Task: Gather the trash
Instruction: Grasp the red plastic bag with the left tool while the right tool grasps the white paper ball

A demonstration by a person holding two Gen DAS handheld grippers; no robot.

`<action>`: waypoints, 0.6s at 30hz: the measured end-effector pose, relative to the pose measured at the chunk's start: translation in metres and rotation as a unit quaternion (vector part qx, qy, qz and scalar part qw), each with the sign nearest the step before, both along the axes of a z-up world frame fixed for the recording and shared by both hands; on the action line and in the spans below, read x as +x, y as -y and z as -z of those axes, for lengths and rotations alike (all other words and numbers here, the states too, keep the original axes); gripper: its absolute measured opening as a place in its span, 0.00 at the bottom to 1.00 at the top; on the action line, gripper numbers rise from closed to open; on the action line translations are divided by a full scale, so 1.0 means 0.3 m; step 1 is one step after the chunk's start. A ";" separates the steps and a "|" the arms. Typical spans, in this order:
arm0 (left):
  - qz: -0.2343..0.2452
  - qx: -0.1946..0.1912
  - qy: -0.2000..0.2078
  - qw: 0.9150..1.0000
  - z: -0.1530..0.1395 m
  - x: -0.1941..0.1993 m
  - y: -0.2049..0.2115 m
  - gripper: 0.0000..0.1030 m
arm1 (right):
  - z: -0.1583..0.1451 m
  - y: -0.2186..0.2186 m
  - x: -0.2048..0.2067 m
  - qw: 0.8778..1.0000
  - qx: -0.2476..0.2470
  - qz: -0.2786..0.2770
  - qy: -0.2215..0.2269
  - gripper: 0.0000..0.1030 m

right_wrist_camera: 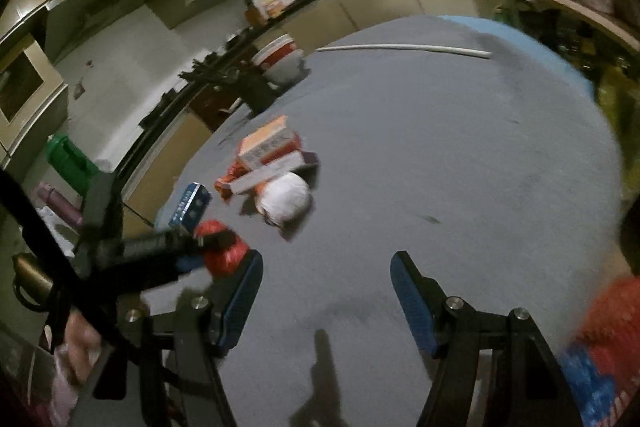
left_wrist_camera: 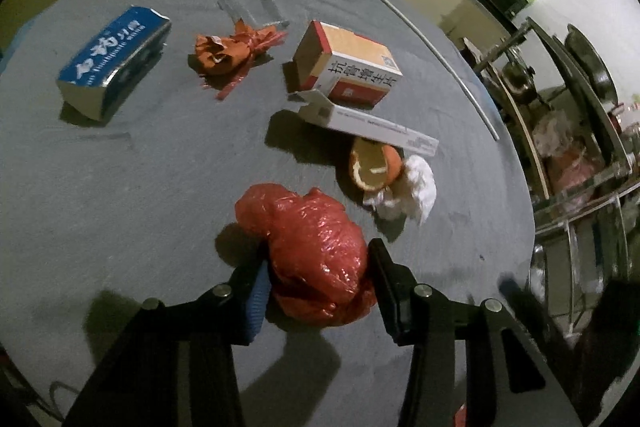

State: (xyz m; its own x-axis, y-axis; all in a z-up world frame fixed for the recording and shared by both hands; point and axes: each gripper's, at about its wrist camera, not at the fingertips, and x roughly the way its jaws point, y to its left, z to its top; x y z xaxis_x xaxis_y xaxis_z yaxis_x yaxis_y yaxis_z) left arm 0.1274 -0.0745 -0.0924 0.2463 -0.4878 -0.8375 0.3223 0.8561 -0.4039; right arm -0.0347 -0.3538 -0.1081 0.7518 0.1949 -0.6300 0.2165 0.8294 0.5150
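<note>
Trash is lying scattered over the grey round table [left_wrist_camera: 120, 207], so the collecting is judged to be barely starting. The left gripper [left_wrist_camera: 316, 267] is closing around a crumpled red plastic bag [left_wrist_camera: 308, 247] near the table's front edge, its pads touching both sides of the bag. Waiting behind it are an orange peel [left_wrist_camera: 372, 167], a white crumpled tissue [left_wrist_camera: 416, 191], a long white carton [left_wrist_camera: 372, 127], an orange-and-red box [left_wrist_camera: 348, 67], a red wrapper [left_wrist_camera: 228, 51] and a blue toothpaste box [left_wrist_camera: 112, 59]. The right gripper [right_wrist_camera: 326, 299] is hovering half-open and empty over bare tabletop.
</note>
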 end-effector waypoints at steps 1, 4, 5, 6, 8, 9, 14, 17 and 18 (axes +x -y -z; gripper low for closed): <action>0.003 -0.001 0.002 1.000 -0.006 -0.010 -0.006 0.47 | 0.001 -0.012 0.037 1.000 -0.001 -0.007 0.001 0.68; 0.009 0.001 0.011 1.000 -0.022 -0.035 -0.020 0.47 | 0.010 -0.054 0.158 1.000 -0.005 -0.026 0.000 0.68; 0.010 0.003 0.016 1.000 -0.027 -0.044 -0.026 0.47 | 0.012 -0.062 0.182 1.000 -0.007 -0.028 -0.001 0.68; 0.011 0.003 0.019 1.000 -0.029 -0.051 -0.031 0.47 | 0.015 -0.075 0.213 0.999 -0.010 -0.030 0.000 0.68; 0.015 0.004 0.022 1.000 -0.030 -0.063 -0.038 0.47 | 0.025 -0.092 0.266 0.999 -0.015 -0.032 -0.001 0.68; 0.016 0.005 0.023 1.000 -0.030 -0.065 -0.039 0.47 | 0.034 -0.097 0.290 0.999 -0.017 -0.032 -0.003 0.68; 0.020 0.004 0.018 1.000 -0.015 -0.077 -0.042 0.47 | 0.081 -0.107 0.372 0.999 -0.020 -0.030 -0.016 0.62; 0.019 0.001 0.013 1.000 -0.007 -0.079 -0.046 0.47 | 0.120 -0.107 0.413 0.999 -0.015 -0.028 -0.030 0.56; 0.019 0.000 0.011 1.000 -0.005 -0.079 -0.050 0.47 | 0.132 -0.107 0.418 0.999 -0.013 -0.029 -0.032 0.43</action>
